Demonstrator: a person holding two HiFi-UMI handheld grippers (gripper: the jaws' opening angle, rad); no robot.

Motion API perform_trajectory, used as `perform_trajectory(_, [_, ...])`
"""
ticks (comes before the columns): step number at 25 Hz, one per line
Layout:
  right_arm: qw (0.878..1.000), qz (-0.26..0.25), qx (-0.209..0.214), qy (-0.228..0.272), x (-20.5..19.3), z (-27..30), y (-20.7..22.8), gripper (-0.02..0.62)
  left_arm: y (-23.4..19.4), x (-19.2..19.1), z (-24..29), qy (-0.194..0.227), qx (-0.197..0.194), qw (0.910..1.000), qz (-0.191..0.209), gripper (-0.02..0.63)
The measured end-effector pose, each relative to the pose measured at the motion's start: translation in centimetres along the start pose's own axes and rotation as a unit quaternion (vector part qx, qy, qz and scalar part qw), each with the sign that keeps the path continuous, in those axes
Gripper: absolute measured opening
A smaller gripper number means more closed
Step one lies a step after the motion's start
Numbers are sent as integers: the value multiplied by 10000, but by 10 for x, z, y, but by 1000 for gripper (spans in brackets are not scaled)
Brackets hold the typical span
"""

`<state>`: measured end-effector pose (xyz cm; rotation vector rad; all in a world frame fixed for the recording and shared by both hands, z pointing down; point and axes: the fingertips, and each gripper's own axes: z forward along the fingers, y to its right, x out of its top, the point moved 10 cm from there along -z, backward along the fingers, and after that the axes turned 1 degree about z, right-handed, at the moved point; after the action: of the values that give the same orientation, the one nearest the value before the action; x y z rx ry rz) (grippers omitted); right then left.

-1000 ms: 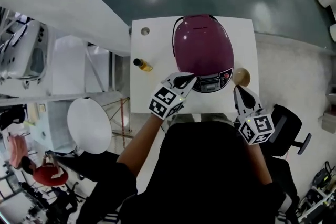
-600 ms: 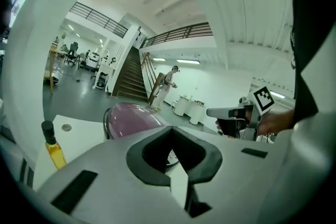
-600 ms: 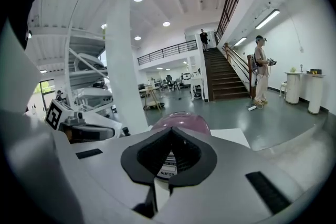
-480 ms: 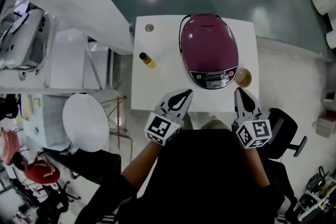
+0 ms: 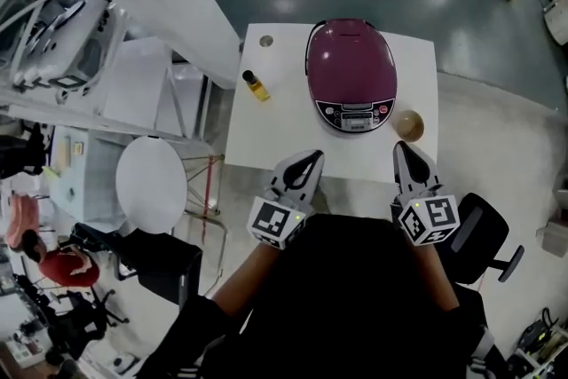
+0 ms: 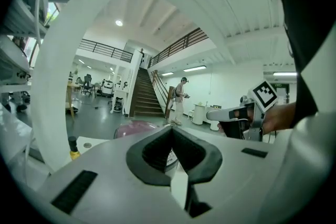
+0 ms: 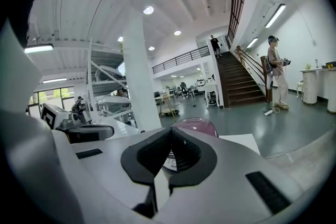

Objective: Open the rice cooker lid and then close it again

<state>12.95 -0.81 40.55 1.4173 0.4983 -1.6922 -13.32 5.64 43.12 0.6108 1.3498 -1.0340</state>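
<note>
The left tool [image 6: 171, 128] hides most of the rice cooker [image 6: 135, 127].

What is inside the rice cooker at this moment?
Nothing inside shows. The rice cooker has its purple lid down, so only the lid and the front control panel are visible. Whatever it holds is covered.

The rice cooker [image 5: 351, 71], lid down, takes up the white table [image 5: 266, 142] from its far edge to past the middle; a bare strip runs along the near edge in front of it; the near left corner lies open; a small bottle [image 5: 256, 85] stands by the left edge, well apart from the cooker; a brown bowl [image 5: 409, 125] sits just beside the cooker's front right, narrowing the way along the right edge.
</note>
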Motion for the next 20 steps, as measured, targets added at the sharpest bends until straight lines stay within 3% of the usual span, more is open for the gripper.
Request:
perform_trajectory(5, [10000,56,12,24,-22,-57,26,0,58,-8,-6,117,220,9996,113,3])
perform_trajectory(10, [9999,143,10,22,-55,-131,50,-2,124,-30,-9,172,116,9993,320,3])
perform_trajectory(16, [9992,265,-147,-266,-100,-231,79,0,208,-54,-31,192,391,9990,7,3])
perform_trajectory(20, [9985,258,-218,-432,-118,-273,88,0,242,-72,-51,14,310,9995,70,3])
